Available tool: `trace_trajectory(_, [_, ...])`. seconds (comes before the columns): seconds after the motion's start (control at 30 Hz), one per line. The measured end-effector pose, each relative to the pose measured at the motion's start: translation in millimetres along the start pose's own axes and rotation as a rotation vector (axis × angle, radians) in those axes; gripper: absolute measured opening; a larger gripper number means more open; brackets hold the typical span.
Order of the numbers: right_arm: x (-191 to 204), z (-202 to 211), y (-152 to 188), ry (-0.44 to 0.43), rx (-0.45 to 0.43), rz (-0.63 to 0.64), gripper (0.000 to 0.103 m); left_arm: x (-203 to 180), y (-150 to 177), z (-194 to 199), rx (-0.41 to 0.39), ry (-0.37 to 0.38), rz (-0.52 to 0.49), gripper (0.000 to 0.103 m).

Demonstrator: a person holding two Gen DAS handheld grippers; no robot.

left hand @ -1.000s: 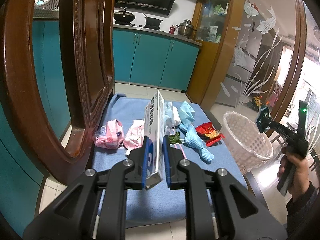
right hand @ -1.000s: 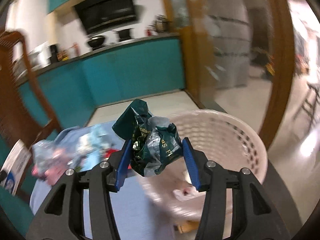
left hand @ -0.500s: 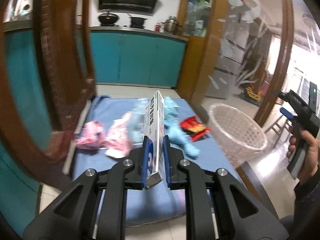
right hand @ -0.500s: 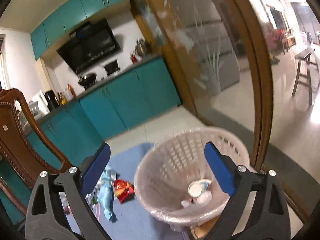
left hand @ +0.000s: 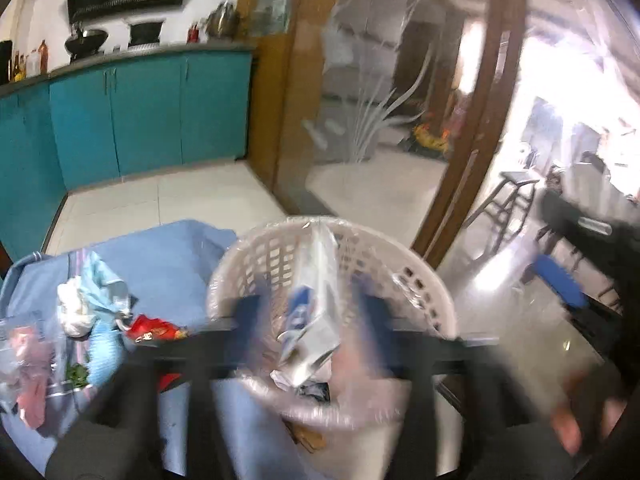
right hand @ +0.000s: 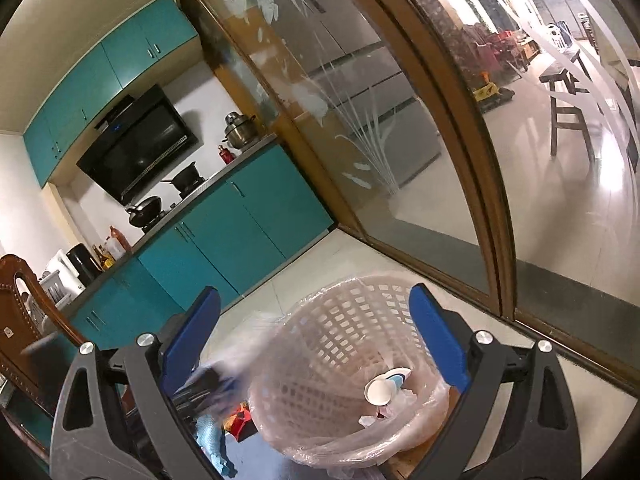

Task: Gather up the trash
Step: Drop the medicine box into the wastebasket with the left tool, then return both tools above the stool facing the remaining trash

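Observation:
My left gripper (left hand: 310, 316) hangs over the white mesh basket (left hand: 420, 280), blurred by motion. Its jaws are opening, and the white and blue box (left hand: 320, 320) sits loose between them, tipping into the basket. My right gripper (right hand: 312, 300) is open and holds nothing, pointing at the same basket (right hand: 360, 284) from the other side. A white cup (right hand: 378, 390) and scraps lie inside the basket. On the blue cloth (left hand: 168, 256) lie a red wrapper (left hand: 154, 328), a light blue rag (left hand: 104, 344), a white tissue (left hand: 74, 308) and a pink bag (left hand: 28, 360).
Teal cabinets (left hand: 148, 120) line the back wall. A wood-framed etched glass door (right hand: 400, 140) runs close behind the basket. A carved wooden chair (right hand: 16, 320) stands at the left. A stool (right hand: 568, 112) stands beyond the glass. A hand (left hand: 568, 428) shows low right.
The left gripper swung right from over the cloth to over the basket and opened around the box. The right gripper opened, its dark green wrapper is gone, and it rolled and drew back.

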State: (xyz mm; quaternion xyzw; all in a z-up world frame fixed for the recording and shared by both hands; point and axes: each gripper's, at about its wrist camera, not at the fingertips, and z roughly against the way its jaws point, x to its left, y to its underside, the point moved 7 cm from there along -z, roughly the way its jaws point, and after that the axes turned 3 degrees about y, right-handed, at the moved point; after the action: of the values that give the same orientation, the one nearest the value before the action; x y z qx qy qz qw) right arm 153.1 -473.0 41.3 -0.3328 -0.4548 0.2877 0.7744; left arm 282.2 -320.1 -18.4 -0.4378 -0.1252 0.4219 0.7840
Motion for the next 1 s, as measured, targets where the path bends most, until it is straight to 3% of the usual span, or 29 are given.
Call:
trace_trajectory(0.1, [5.5, -2.4, 3.8, -0.025, 0.029, 0.025, 0.093, 21.1, 11.3, 2.4, 0.013, -0.018, 0.098, 0.084])
trace_trajectory(0.2, [20.5, -4.2, 12.5, -0.055, 0.057, 0.067, 0.093, 43.8, 28.9, 44.1, -0.035, -0.037, 0.084, 0.085])
trace_trajectory(0.33, [56.8, -8.2, 38.6, -0.097, 0.131, 0.188, 0.093, 90.0, 55.7, 116.3, -0.093, -0.164, 0.055, 0.094])
trace_trajectory(0.57, [143.6, 2.1, 123.7, -0.245, 0.325, 0.426, 0.093, 172.9, 111.9, 224.2, -0.174, -0.381, 0.136, 0.097])
trace_trajectory(0.73, [178.2, 31.3, 184.0, -0.292, 0.41, 0.55, 0.093, 192.4, 140.1, 234.0, -0.096, -0.389, 0.135, 0.097])
trace_trajectory(0.87, [188.8, 39.6, 201.0, -0.295, 0.41, 0.606, 0.093, 201.4, 155.5, 218.3, -0.032, -0.323, 0.226, 0.097])
trace_trajectory(1.0, [186.9, 28.9, 205.5, -0.269, 0.422, 0.606, 0.093, 208.6, 157.1, 206.5, -0.007, -0.336, 0.228, 0.097])
